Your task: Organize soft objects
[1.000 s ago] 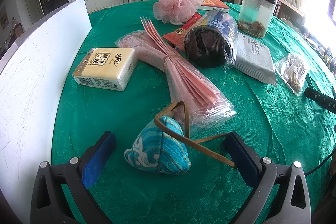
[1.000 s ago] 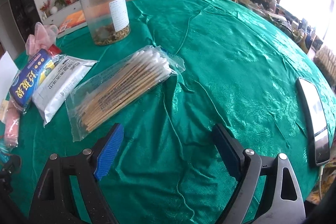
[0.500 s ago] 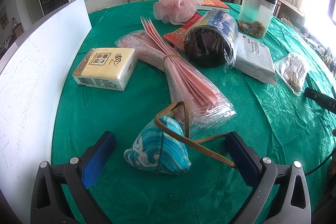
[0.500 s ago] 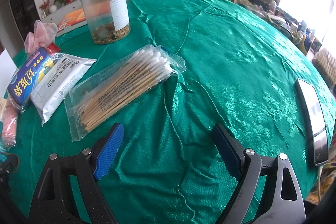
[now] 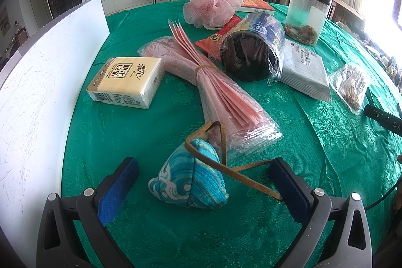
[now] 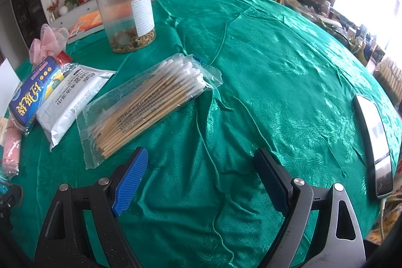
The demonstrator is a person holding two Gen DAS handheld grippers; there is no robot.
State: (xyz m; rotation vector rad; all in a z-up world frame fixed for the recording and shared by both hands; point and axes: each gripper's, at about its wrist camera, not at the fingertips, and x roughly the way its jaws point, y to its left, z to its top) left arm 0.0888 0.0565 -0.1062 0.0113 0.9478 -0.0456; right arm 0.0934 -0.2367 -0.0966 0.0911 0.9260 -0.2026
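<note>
Nothing has moved on the left, where the left gripper (image 5: 203, 182) waits wide open around the blue pouch (image 5: 189, 180) on the table (image 5: 155, 140), untouched; closing comes next, while the right gripper (image 6: 201, 180), drifted slightly, hangs open and empty.

A round table under a wrinkled green cloth (image 5: 176, 237) carries a teal pouch (image 5: 189, 182) at lower centre, a tissue pack (image 5: 125, 82) at left, pink packets (image 5: 226, 97) mid-frame, a pink mesh sponge (image 5: 213, 4) above, and a cotton swab bag (image 6: 148, 102).
</note>
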